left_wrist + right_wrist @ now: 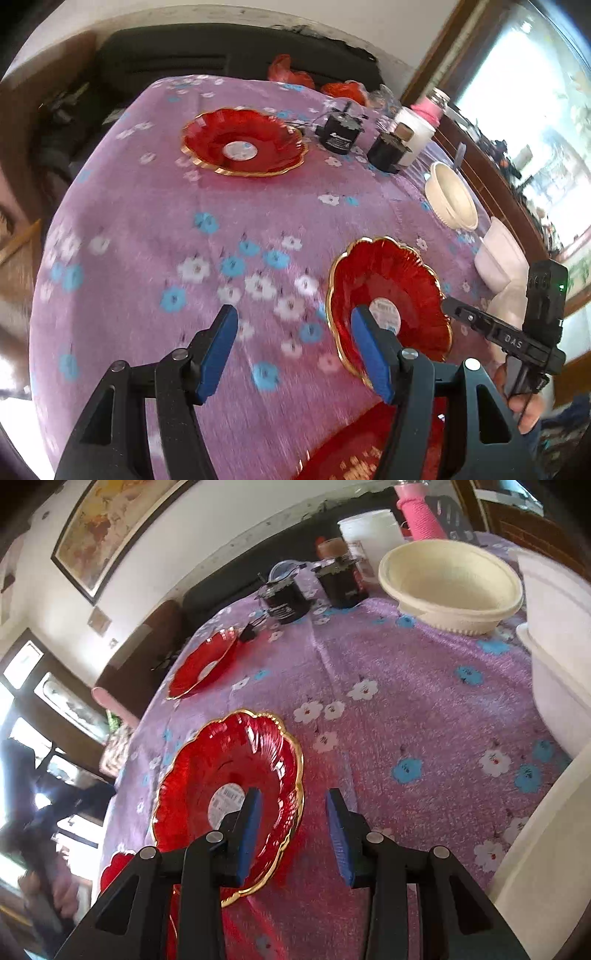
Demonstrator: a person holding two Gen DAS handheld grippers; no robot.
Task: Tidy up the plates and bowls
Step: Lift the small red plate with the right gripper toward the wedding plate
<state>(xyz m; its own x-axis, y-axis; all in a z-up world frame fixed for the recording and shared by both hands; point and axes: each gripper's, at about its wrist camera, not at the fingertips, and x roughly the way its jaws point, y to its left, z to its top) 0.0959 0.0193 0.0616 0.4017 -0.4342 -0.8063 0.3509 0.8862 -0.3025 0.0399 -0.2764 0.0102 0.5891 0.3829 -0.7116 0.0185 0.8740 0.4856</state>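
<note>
A red glass plate with a gold scalloped rim [402,291] [236,775] lies on the purple flowered tablecloth [166,206] near the front. A second red plate [243,142] [205,664] lies further back. A third red plate [354,443] shows at the bottom edge. A cream bowl [452,197] [450,583] and a white bowl [498,254] [557,657] stand at the right. My left gripper [295,328] is open and empty, its right finger over the near plate's left rim. My right gripper [293,812] is open and empty at the near plate's right rim; it also shows in the left wrist view [480,321].
Two black jars [340,133] [288,598], a white container [415,133] [369,531] and a pink bottle [417,513] stand at the back of the table. Red bags [291,74] lie at the far edge. A dark sofa [221,51] is behind.
</note>
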